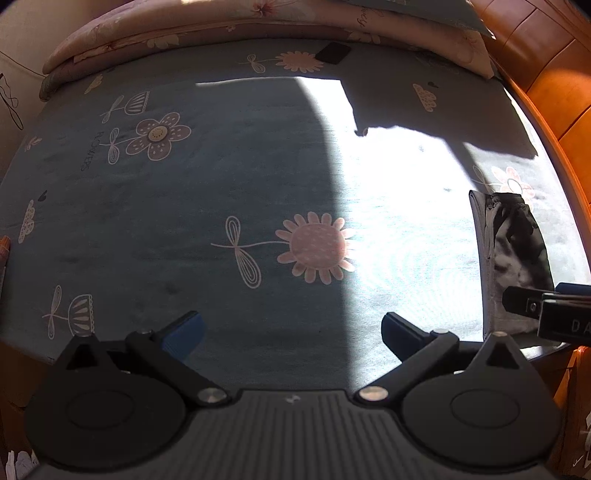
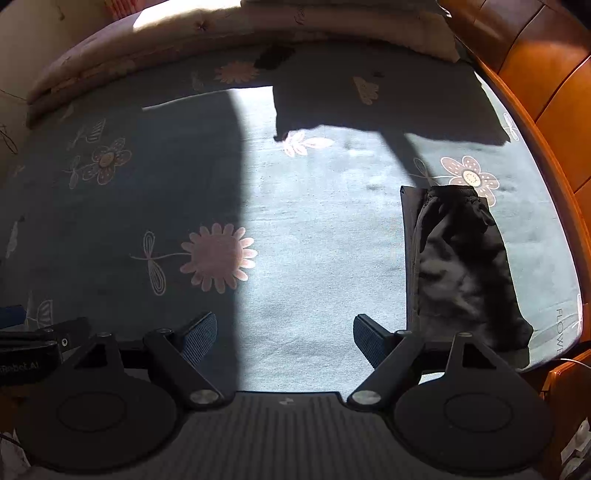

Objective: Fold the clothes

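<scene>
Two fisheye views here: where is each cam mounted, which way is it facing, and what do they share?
Left wrist: sits on the left tool, looking steeply down across the bed sheet; its own two fingers show, spread, nothing between; the right tool's tip pokes in at the right edge.
Right wrist: sits on the right tool, same steep downward look; its fingers show, spread and empty; the left tool's tip at the left edge.
Shared: the pink flower print, the folded dark clothes near the sheet's right edge, the folded quilt at the far side.
</scene>
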Demonstrator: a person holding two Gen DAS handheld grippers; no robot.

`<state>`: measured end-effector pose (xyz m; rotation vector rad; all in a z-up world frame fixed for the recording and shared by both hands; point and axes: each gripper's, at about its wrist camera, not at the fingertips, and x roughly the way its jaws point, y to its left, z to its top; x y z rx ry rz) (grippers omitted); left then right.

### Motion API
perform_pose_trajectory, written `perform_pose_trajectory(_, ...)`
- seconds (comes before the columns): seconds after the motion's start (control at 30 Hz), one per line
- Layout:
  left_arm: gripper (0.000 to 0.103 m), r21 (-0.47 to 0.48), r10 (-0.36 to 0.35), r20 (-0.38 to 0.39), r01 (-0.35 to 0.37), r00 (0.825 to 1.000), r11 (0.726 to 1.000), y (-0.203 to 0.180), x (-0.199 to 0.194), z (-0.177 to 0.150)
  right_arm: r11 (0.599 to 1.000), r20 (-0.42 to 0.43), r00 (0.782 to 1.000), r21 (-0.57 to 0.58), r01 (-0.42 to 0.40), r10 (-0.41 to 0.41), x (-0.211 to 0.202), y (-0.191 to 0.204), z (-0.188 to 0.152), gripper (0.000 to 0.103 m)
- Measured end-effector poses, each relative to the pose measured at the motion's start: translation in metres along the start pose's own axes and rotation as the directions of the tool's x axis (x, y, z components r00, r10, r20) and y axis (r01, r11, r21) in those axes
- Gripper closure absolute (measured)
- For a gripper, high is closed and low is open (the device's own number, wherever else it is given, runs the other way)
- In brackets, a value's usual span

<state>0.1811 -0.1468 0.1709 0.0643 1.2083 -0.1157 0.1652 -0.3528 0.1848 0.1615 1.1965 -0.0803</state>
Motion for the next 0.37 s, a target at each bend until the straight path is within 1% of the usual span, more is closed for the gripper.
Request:
perform_pose_trajectory(0.17,0.001,-0.013,0.003,-0.007,-0.003,1.0,1.0,0.0017,0.0023,0.0006,1.0,0.002,1.0,-0.001,0.0,0.0,0.0006,0.0005,0.0009,0.018)
perform_pose_trajectory(0.23,0.001,-0.022,0.011,0.002,-0.011,1.0,1.0,0.0027,0.0016,0.0,1.0,0.005,1.0,-0.003,0.002,-0.002,0.0009,0.0009,0.001,0.019)
perform_pose_trajectory(0.3,0.001,-0.022,0.004,0.015,-0.004,1.0,1.0,0.0031,0.0002,0.0002,1.0,0.007,1.0,-0.005,0.003,-0.003,0.0012,0.0009,0.0011,0.018)
perform_pose_trajectory(0.37,0.001,-0.015,-0.001,0.012,0.001,1.0,1.0,0.0024,0.0001,0.0006,1.0,0.008,1.0,-0.007,0.004,-0.004,0.0015,0.001,0.0011,0.019)
